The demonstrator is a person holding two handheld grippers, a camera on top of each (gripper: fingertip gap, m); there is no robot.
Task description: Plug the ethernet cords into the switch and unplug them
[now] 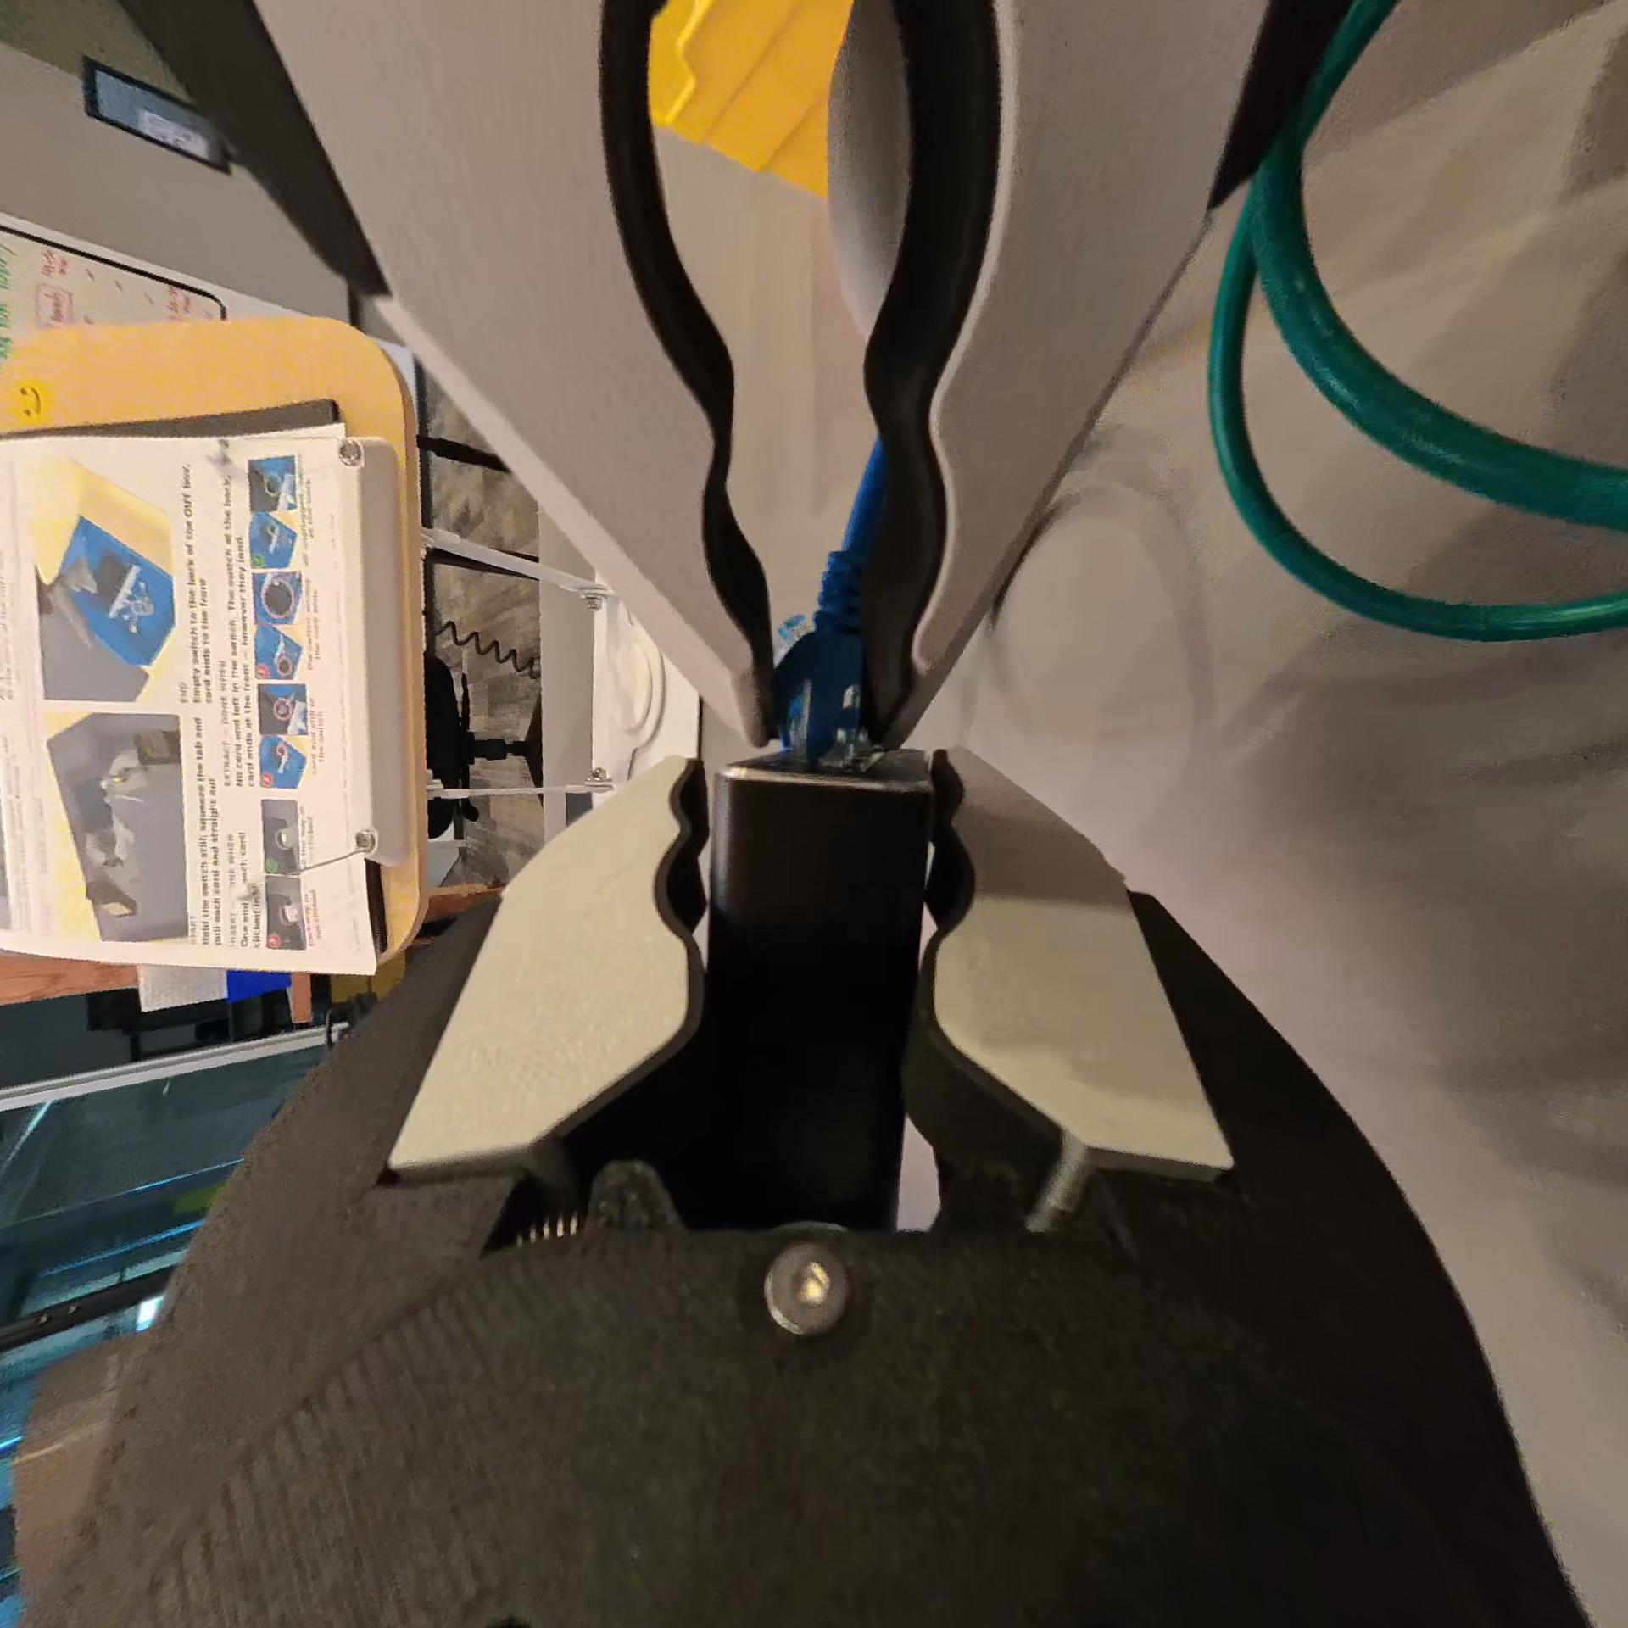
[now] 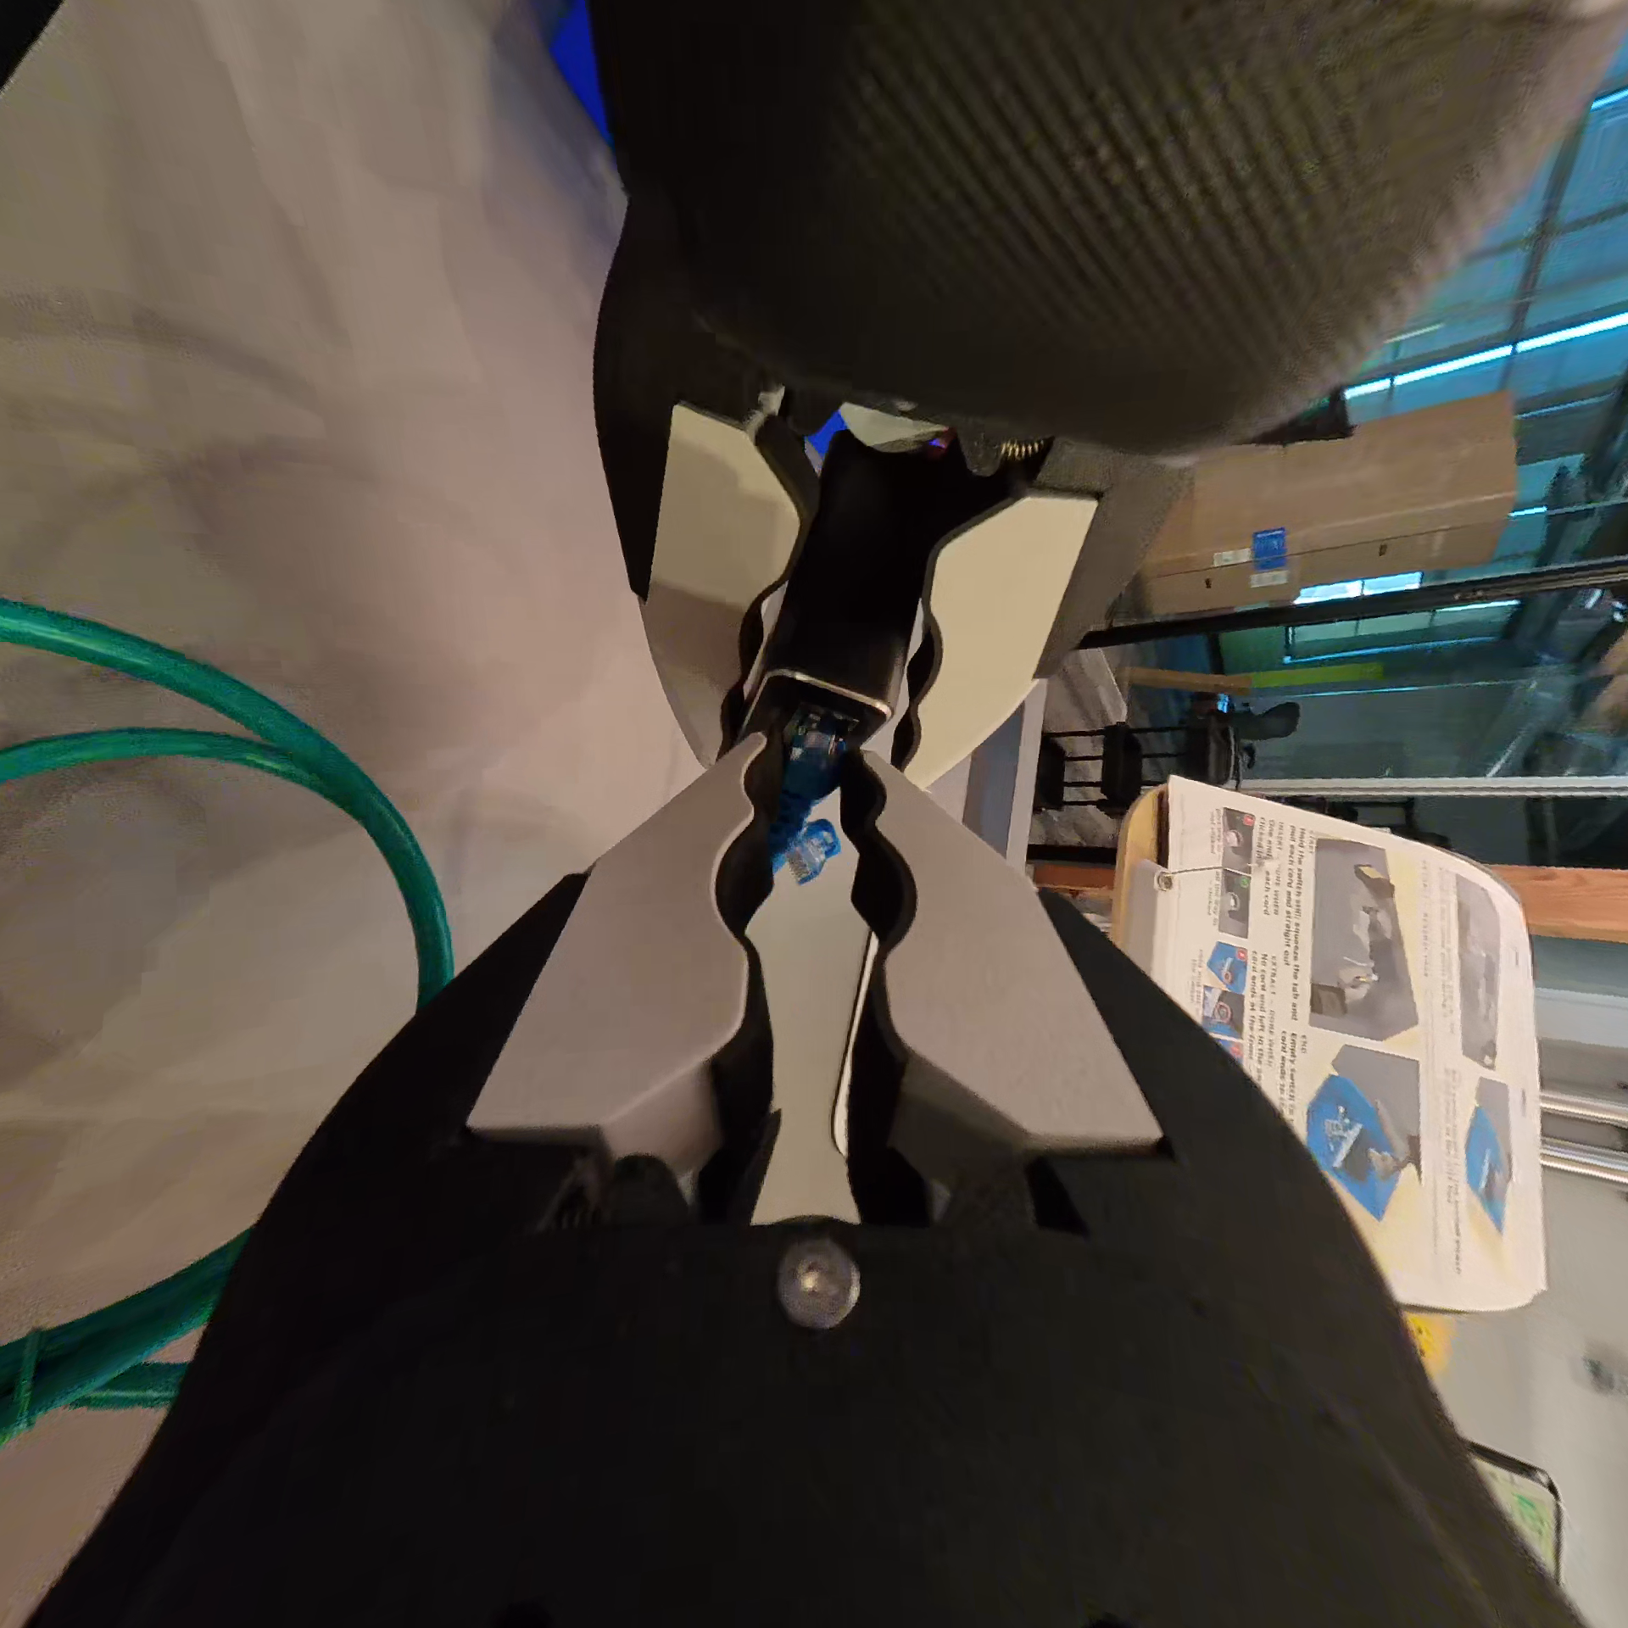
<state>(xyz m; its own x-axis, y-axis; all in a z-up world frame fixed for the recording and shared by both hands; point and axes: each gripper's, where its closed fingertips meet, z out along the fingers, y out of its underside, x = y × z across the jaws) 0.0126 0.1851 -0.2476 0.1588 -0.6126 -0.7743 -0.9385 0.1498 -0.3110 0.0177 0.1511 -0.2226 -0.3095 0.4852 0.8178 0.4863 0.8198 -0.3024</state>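
Blue cord [image 1: 828, 669] plug at black switch [image 1: 819, 846] | left gripper [image 1: 815, 775] clamps switch | right gripper [image 2: 806, 766] pinches cord

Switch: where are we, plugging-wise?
Done: nothing clearly seated. In hand: left gripper clamps the switch; right gripper pinches the blue plug at a port, seating unclear. Left: green cord lies loose; second blue plug free; then unplugging.

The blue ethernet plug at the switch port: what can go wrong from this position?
1. The right gripper pinches the blue plug only at its fingertips; it may slip or tilt and jam in the port.
2. The left gripper holds the black switch narrowly; pushing could twist it.
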